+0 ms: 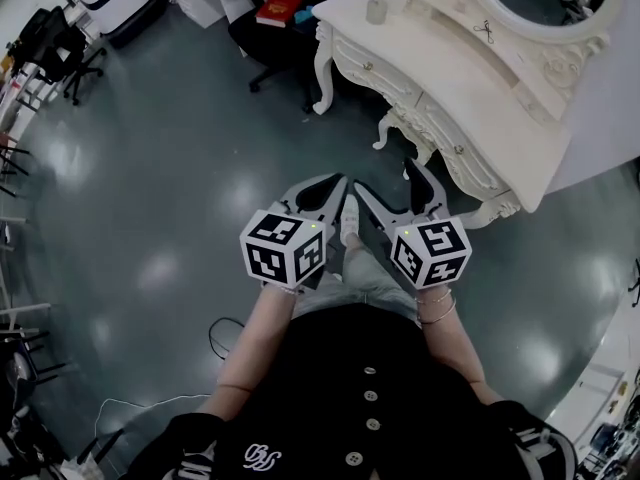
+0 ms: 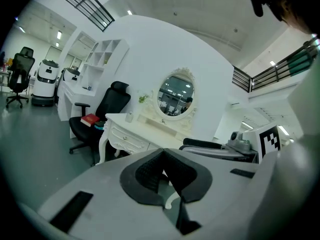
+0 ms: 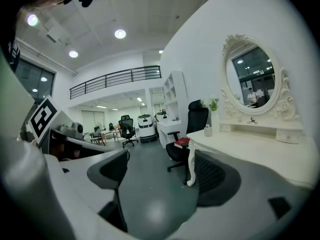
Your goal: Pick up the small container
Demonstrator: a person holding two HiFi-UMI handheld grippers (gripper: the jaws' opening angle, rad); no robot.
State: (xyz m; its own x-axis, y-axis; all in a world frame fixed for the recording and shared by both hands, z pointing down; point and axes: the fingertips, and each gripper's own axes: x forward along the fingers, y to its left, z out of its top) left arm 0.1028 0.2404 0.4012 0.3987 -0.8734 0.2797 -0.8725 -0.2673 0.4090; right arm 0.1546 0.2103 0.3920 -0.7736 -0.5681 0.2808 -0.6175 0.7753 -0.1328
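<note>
Gripper views reveal left gripper [image 2: 163,154] pinched together, right gripper [image 3: 159,161] spread and empty.

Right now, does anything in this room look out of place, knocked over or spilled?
Only one small oddity: a red book lies on the black office chair, on its seat. The small container stands upright on the white dressing table; nothing looks spilled or broken.
</note>
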